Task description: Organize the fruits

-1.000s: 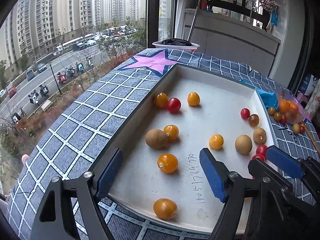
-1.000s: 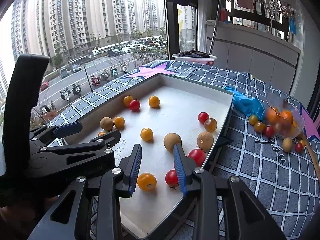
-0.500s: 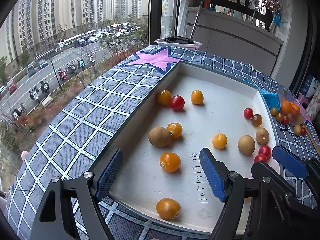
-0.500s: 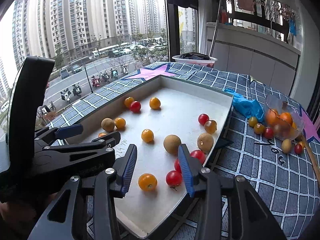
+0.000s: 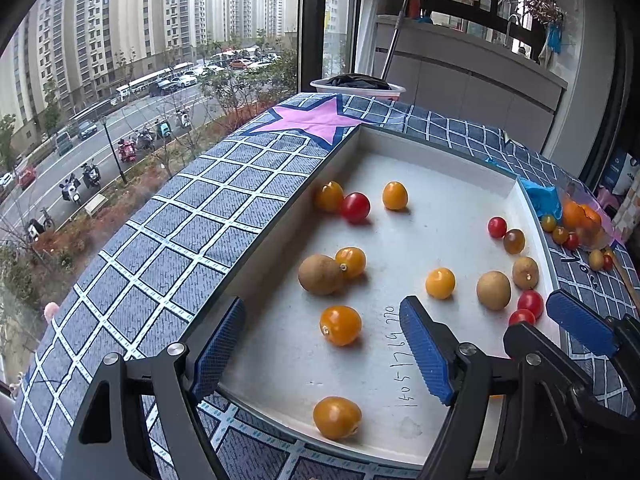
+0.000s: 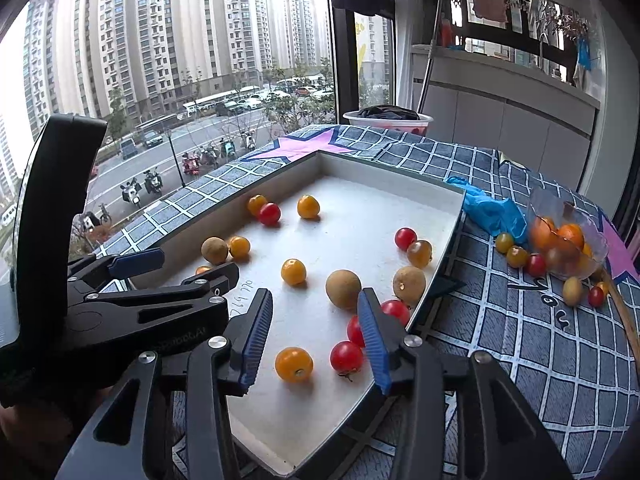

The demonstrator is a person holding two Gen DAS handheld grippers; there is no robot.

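Blue-padded right gripper [image 6: 316, 340] hangs low w/ fingers apart over an orange tomato [image 6: 294, 364] & a red one [image 6: 346, 357], prob. lining up a pick; left gripper [image 5: 320, 354] also spread, holding nothing. Beyond, fruit lies scattered, colours mixed, across the white tray [image 6: 436, 258]; more sits further off by the clear bowl [image 6: 568, 240] on the checked cloth [image 6: 520, 320], so sorting looks unfinished.

A: Your tray [image 5: 448, 148]?
B: White, holding orange [image 5: 340, 325], red [image 5: 355, 207] and brown fruit [image 5: 320, 274].
A: And your cloth [image 5: 180, 236]?
B: Blue-grey with a white grid and a pink star [image 5: 310, 120]. Your glove [image 6: 494, 212] is bright blue.
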